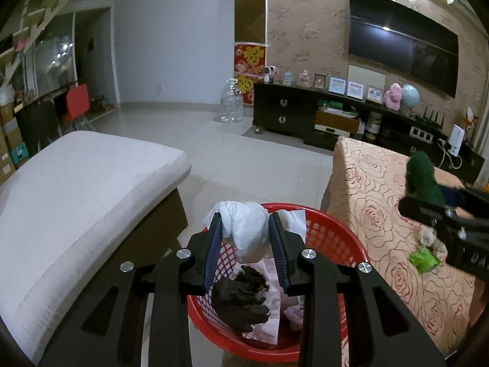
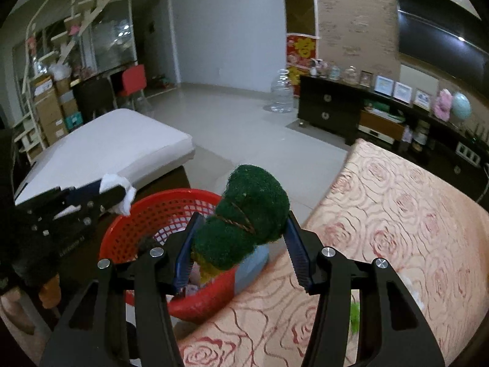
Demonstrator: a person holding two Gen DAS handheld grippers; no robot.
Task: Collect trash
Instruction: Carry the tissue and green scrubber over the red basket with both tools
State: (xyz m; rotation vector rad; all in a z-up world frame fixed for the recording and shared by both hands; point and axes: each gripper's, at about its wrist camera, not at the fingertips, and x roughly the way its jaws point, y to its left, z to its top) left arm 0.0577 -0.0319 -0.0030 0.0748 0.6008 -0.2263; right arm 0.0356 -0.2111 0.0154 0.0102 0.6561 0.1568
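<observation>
left tool (image 1: 246,234) grips tissue (image 1: 247,229) over basket (image 1: 336,232); right tool (image 2: 244,235) grips scourer (image 2: 247,211) above rim | I'd release tissue centrally, then scourer

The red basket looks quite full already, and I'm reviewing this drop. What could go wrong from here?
1. The white tissue wad in the left hand-held gripper hangs over the red basket near its far rim; released there, it may roll onto the floor.
2. The green scouring pad in the right hand-held gripper sits over the rim beside the rose tablecloth; it may fall outside.
3. The green wrapper on the cloth could be forgotten.
</observation>
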